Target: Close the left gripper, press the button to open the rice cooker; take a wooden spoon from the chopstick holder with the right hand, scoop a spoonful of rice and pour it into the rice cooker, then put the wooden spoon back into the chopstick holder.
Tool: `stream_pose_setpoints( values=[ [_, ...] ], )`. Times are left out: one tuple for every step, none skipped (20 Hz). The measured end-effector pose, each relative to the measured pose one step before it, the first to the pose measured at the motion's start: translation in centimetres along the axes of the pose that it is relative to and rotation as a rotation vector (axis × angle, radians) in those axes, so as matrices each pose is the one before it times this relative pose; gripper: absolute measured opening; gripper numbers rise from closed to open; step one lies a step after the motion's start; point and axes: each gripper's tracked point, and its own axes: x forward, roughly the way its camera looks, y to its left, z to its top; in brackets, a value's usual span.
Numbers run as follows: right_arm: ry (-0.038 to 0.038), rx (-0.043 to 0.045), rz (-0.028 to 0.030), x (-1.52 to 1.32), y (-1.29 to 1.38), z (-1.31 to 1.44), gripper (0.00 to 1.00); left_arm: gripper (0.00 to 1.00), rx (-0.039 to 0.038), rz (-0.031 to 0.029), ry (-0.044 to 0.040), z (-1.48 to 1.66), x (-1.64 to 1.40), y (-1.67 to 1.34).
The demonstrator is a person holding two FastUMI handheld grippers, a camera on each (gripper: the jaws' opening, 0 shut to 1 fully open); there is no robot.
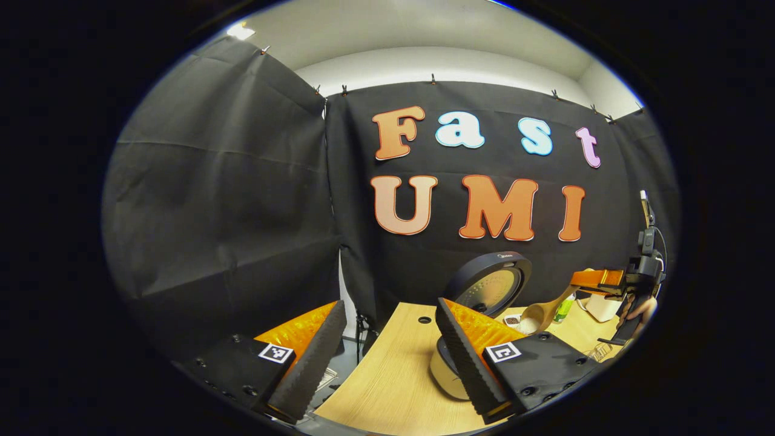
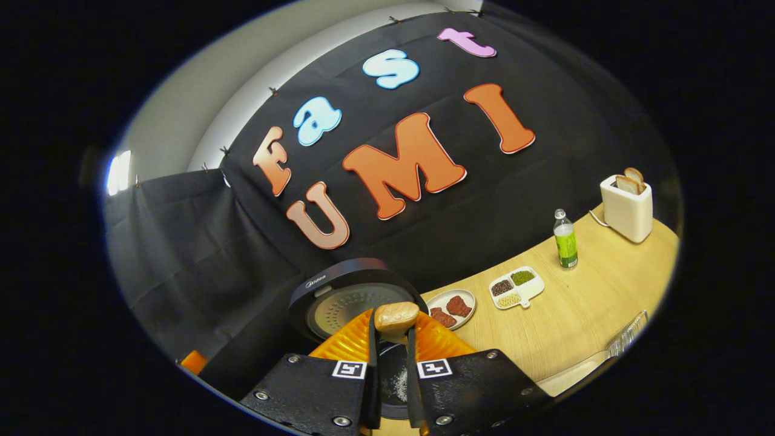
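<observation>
Between the right gripper (image 2: 392,369) fingers, wooden spoon (image 2: 396,317) mostly hidden.

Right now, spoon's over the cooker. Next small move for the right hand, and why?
Probably lift the wooden spoon out and swing it toward the holder. The right gripper is shut on its handle above the round dark rice cooker, whose lid stands open, and white grains already lie in the pot below, so the pour looks done.
</observation>
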Motion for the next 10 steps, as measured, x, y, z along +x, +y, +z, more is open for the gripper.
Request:
stream_pose_setpoints(
  values=[
    [-0.00226,-0.04022,0.00288,0.070,0.169,-0.127,0.16,0.99,-0.00041,0.00253,0.00106,-0.004,-0.036,0.040],
    [-0.00310,-0.04183,0.00294,-0.016,0.347,-0.189,0.16,1.00,-0.00091,0.00272,0.00017,0.026,0.012,0.033],
    [-0.00334,-0.04483,0.00331,0.048,0.297,-0.093,0.16,1.00,-0.00118,0.00275,0.00063,-0.053,-0.014,0.002],
    [-0.00351,-0.04474,0.00336,0.018,0.288,-0.099,0.16,0.99,-0.00098,0.00322,0.00044,0.016,-0.084,0.027],
    [-0.00132,-0.03950,0.00524,-0.039,0.330,-0.128,0.16,0.99,-0.00111,0.00314,0.00086,-0.036,-0.175,0.045],
    [0.00080,-0.02988,0.01034,0.050,0.374,-0.185,0.16,1.00,-0.00048,0.00397,0.00092,0.025,-0.071,0.082],
    [0.00127,-0.02129,0.01381,0.054,0.450,-0.126,0.16,0.99,-0.00017,0.00435,-0.00010,-0.040,-0.091,0.083],
    [0.00165,-0.01937,0.01374,0.070,0.322,-0.186,0.16,0.99,0.00030,0.00441,0.00061,0.039,-0.065,0.056],
    [0.00133,-0.02224,0.01160,-0.026,0.419,-0.153,0.16,0.97,-0.00013,0.00315,0.00120,0.002,-0.101,0.096],
    [0.00210,-0.02883,0.01013,-0.091,0.180,-0.198,0.16,0.97,-0.00086,0.00235,-0.00016,0.002,-0.029,-0.005]
  ],
)
